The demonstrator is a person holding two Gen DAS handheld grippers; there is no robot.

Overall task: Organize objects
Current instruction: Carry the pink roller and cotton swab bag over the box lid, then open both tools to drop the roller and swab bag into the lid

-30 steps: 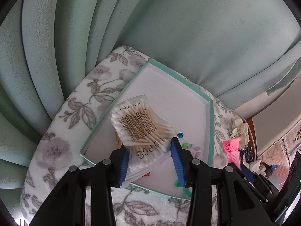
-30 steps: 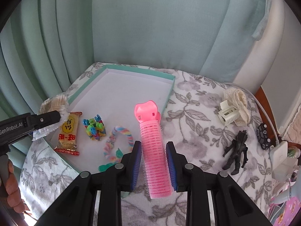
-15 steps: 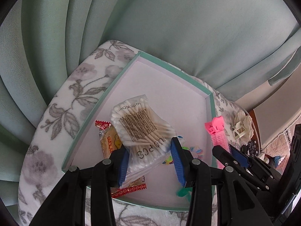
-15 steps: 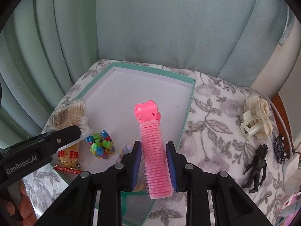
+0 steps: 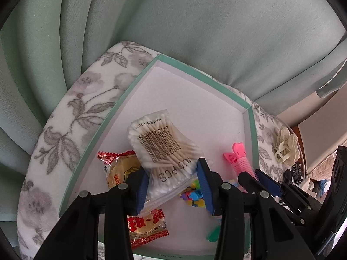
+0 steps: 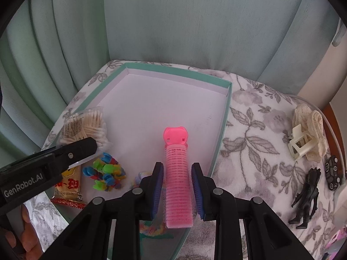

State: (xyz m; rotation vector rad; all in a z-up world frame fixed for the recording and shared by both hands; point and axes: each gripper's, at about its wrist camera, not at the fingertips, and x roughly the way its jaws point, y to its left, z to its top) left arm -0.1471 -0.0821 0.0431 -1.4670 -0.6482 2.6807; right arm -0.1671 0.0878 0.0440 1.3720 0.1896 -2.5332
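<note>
Left wrist view hides part of the tray's contents: the left gripper (image 5: 173, 184) and the bag of cotton swabs (image 5: 164, 151) clamped between its blue pads cover much of the snack packet (image 5: 138, 223), whose middle cannot be seen, and most of the pile of small coloured clips (image 5: 193, 195). The bag's lower end is lost behind the black fingers, and whether it touches the tray floor cannot be told. From the right wrist camera, the pastel hair tie (image 6: 141, 176) is mostly screened by the right gripper (image 6: 176, 186), which is closed on the pink hair roller (image 6: 176, 173); the roller's near end runs down between the finger bases.

The shallow tray (image 6: 173, 69), with teal walls and a white floor, lies on a floral-patterned cloth (image 6: 249, 130) backed by pale green curtain folds (image 6: 195, 21). Its far half is bare white floor, while the near left corner is crowded with the packet, clips and tie. The roller points toward the far wall, its pink cap over the tray floor just inside the right wall. Outside that wall, well apart from the tray, lie a cream claw clip (image 6: 300, 145) against a lace scrunchie (image 6: 312, 125), a black figurine (image 6: 308, 195) and a small dark toy car (image 6: 333, 171).

Both grippers reach in over the tray's near edge, side by side, the left one angled in from the left corner. Fingers of a hand (image 6: 28, 244) show at the lower left beneath it.
</note>
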